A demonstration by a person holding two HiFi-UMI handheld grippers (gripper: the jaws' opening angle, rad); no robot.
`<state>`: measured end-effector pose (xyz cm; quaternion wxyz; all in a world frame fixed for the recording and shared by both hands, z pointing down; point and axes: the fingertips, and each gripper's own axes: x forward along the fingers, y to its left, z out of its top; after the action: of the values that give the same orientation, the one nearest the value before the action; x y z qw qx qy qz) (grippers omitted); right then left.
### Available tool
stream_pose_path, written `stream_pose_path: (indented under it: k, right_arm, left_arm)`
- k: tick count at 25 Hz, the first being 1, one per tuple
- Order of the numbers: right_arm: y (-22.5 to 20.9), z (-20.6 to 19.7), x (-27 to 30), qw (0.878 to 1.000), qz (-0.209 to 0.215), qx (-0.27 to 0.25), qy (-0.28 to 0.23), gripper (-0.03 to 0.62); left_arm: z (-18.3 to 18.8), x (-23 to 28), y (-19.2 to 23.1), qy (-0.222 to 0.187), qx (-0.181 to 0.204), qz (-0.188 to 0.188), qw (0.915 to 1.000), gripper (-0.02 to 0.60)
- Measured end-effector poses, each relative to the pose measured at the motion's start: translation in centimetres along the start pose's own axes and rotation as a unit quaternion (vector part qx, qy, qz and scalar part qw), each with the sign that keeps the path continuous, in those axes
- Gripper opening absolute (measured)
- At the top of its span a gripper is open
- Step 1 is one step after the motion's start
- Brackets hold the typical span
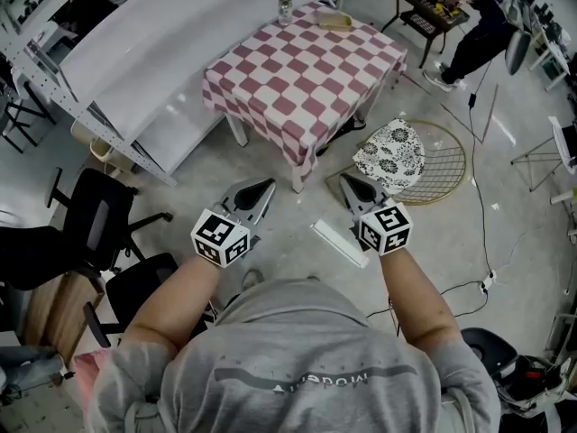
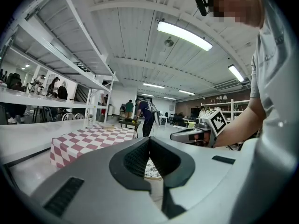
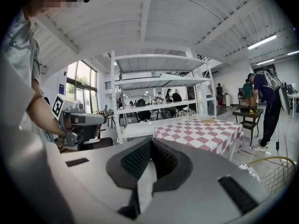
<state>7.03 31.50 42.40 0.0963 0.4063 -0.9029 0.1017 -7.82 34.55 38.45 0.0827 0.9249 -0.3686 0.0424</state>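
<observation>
Left gripper [image 1: 268, 186]: jaws pressed together tip to tip, nothing between them. It is held over bare floor with the tips toward 1 o'clock.

Right gripper [image 1: 346, 181]: jaws likewise closed and empty, tips toward 11 o'clock. The two grippers are near each other but not touching.

White strip [image 1: 340, 242]: lies flat on the floor between the grippers, just beside the right one, at its 7 o'clock.

Patterned cushion [image 1: 389, 154]: at the right gripper's 1 o'clock, resting on a round wire basket [image 1: 448, 168].

Black office chair [image 1: 99, 210]: at the left gripper's 9 o'clock.

Checked table [image 1: 302, 70]: farther off at 12 o'clock. A glass jar [image 1: 285, 9] stands at its far edge.
</observation>
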Motion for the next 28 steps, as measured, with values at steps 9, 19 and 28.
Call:
stream_pose_path:
  k: [9, 19, 28]
  right_arm:
    - [-3.1, 1.1, -1.1, 0.999, 0.034, -0.015, -0.003, 0.025]
    - [-6.5, 1.0, 0.4, 0.999, 0.045, -0.011, -0.004, 0.025]
    - [-8.6, 2.2, 5.9, 1.0, 0.026, -0.011, -0.003, 0.025]
  left_arm:
    - [1.3, 3.7, -2.1, -0.007, 0.001, 0.03, 0.9995, 0.014]
    - [1.7, 6.3, -1.5, -0.019, 0.003, 0.043, 0.9989, 0.014]
    - [2.0, 9.5, 4.7, -0.027, -0.003, 0.009, 0.9996, 0.014]
